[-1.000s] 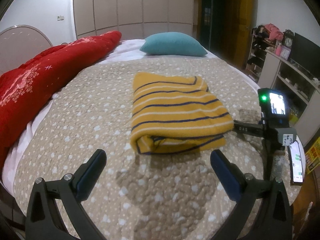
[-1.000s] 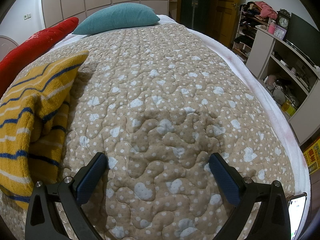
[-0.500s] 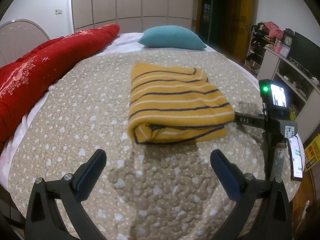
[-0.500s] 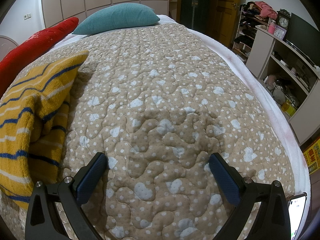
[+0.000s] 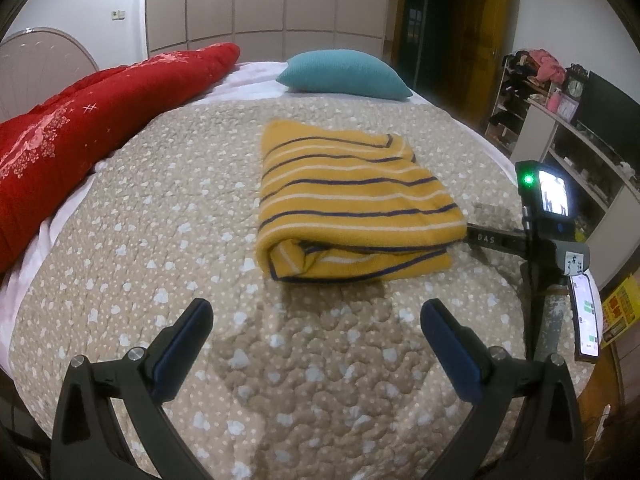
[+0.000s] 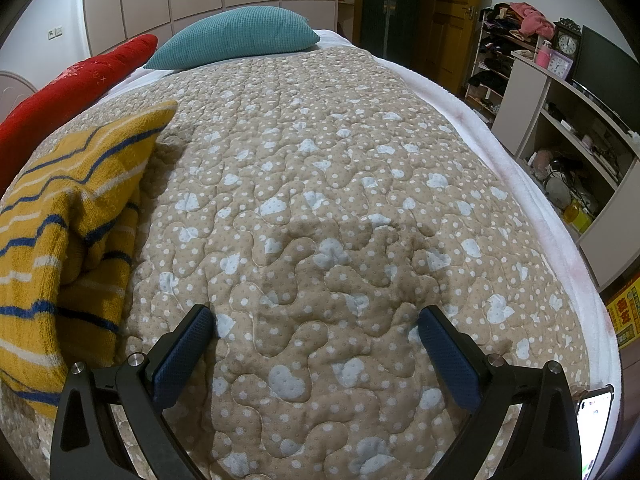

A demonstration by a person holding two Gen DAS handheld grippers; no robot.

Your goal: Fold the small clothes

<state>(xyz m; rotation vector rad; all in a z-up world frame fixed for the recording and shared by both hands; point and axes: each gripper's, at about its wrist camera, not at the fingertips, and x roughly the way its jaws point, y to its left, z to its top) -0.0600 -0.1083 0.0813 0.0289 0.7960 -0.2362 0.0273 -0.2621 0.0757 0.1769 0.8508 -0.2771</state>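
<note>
folded sweater (image 5: 352, 204) straight ahead of wide, empty left claw (image 5: 316, 320), stripes crosswise, yet just left of wide, empty right claw (image 6: 316, 324) (likely the nearer), flat on quilt (image 6: 340, 184).

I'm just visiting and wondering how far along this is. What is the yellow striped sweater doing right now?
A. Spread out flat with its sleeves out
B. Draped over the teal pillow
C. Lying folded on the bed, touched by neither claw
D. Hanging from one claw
C: the sweater lies folded on the bed, and both the left claw and the right claw are open and hold nothing.
</note>
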